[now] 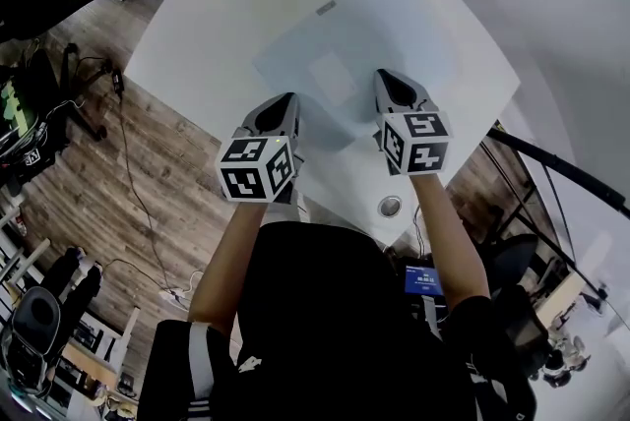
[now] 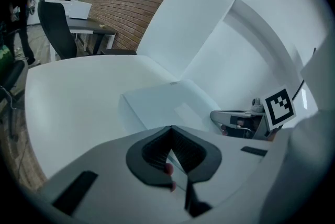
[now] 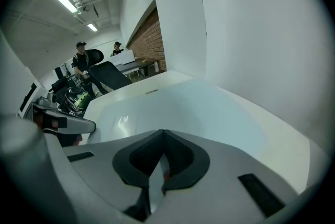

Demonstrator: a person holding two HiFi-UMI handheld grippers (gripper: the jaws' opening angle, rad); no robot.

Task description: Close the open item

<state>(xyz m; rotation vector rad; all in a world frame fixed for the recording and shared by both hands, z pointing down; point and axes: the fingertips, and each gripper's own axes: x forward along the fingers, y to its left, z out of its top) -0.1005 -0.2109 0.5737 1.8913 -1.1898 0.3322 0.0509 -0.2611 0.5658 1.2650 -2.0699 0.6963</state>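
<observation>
So both grippers are clenched here. In the left gripper view the left gripper (image 2: pixel 170 129) has its dark pads meeting at the tip, and I can't make out anything pinched between them. It's the same deal in the right gripper view: the right gripper (image 3: pixel 163 131) has its jaws together at the front. From the head view, the left gripper (image 1: pixel 288 97) sits just left of center with its tip right at the near left edge of the flat pale item (image 1: pixel 364 35). The right gripper (image 1: pixel 384 75) is just right of center, tip over the item's near right part. I honestly can't tell if either one is touching it. Each gripper carries its marker cube (image 1: pixel 256 168) toward the bottom of the frame, with the person's bare forearms behind. The item lies flat as one slab in the upper middle of the head view. It has a lighter rectangular patch (image 1: pixel 333 77) on its top and a small grey tab (image 1: pixel 325 8) on the far edge. It rests on the white worktop (image 1: pixel 226 16), which also has a round metal grommet (image 1: pixel 391 206) near its close edge. Wood floor (image 1: pixel 148 163) shows at the left. In the left gripper view, a dark office chair (image 2: pixel 55 13) and a brick wall (image 2: pixel 125 13) fill the upper left.
</observation>
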